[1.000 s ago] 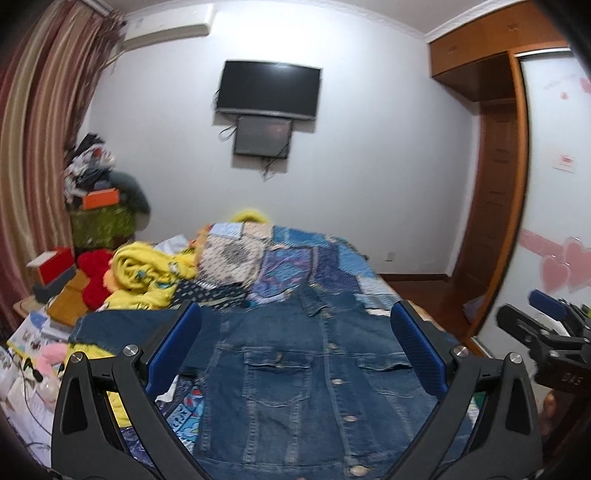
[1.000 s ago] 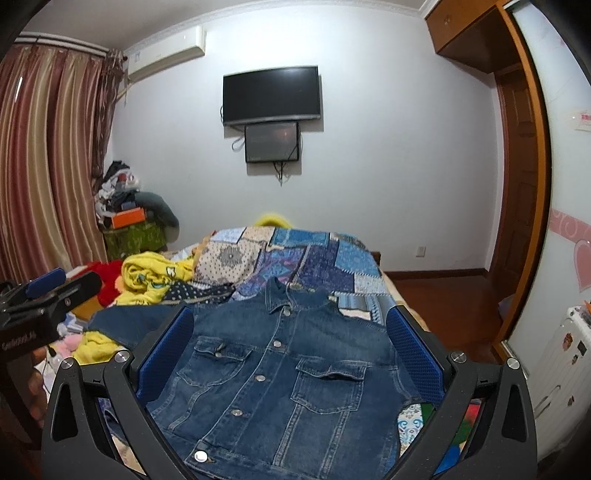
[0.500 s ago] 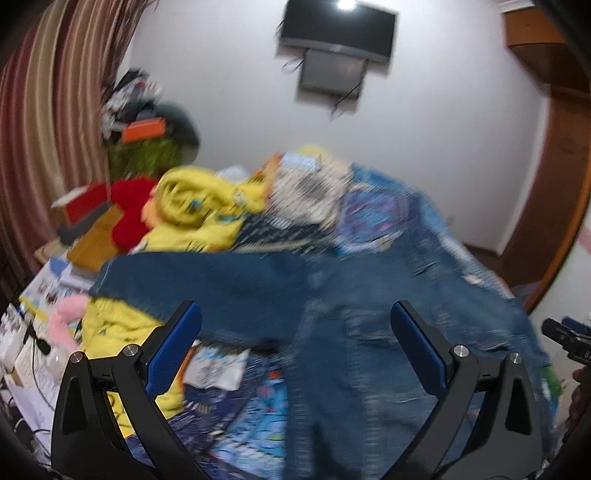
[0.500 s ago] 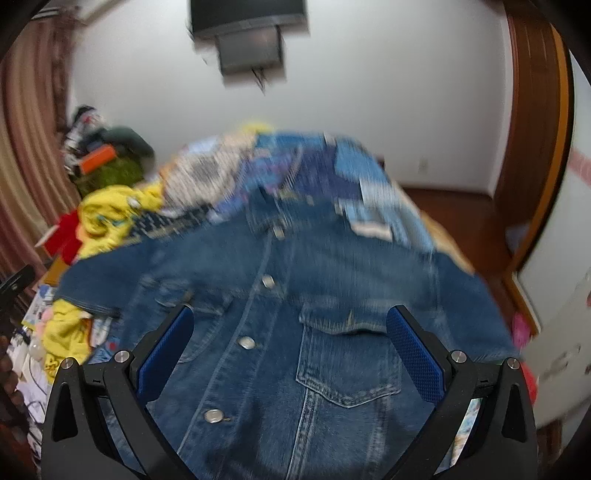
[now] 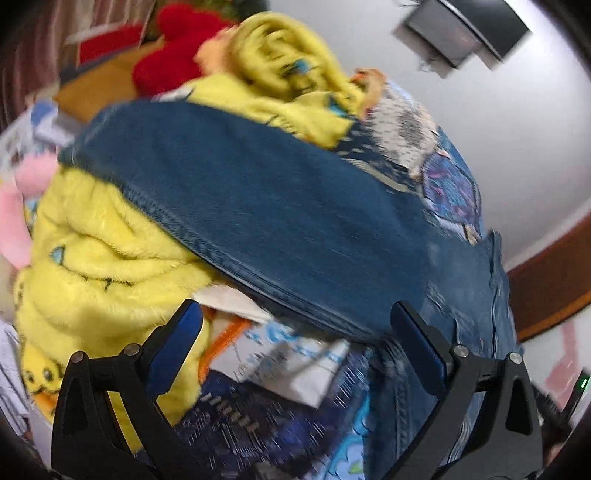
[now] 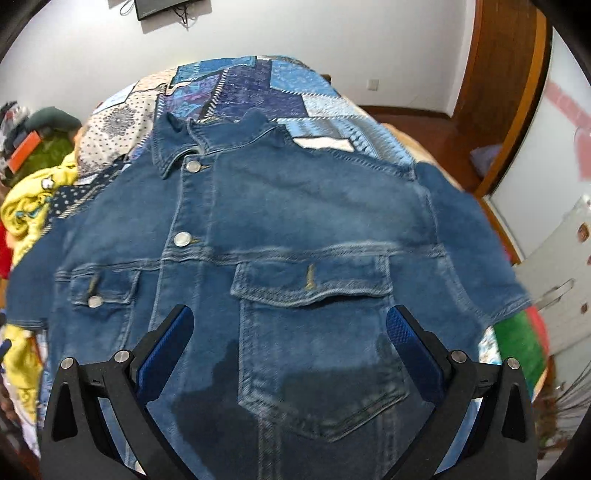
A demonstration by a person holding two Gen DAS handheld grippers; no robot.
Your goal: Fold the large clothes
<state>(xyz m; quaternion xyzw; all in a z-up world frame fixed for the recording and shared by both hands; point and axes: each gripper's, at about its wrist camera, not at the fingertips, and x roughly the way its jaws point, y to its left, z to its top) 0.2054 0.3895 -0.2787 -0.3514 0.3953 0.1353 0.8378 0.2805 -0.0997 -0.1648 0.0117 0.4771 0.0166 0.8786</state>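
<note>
A blue denim jacket lies front up and spread flat on the bed, collar toward the far wall. My right gripper is open and empty, low over the jacket's chest pocket. In the left wrist view the jacket's sleeve stretches out over a yellow plush blanket. My left gripper is open and empty, close above the sleeve's lower edge near the armpit. This view is blurred.
A patchwork quilt covers the bed. Yellow and red plush items pile up left of the jacket, with papers under the sleeve. A wooden door frame and white wardrobe stand on the right. A TV hangs on the far wall.
Both grippers have dropped and tilted down toward the jacket. The left one swung left to the sleeve; the right one moved in over the chest pocket. Both stayed open.
</note>
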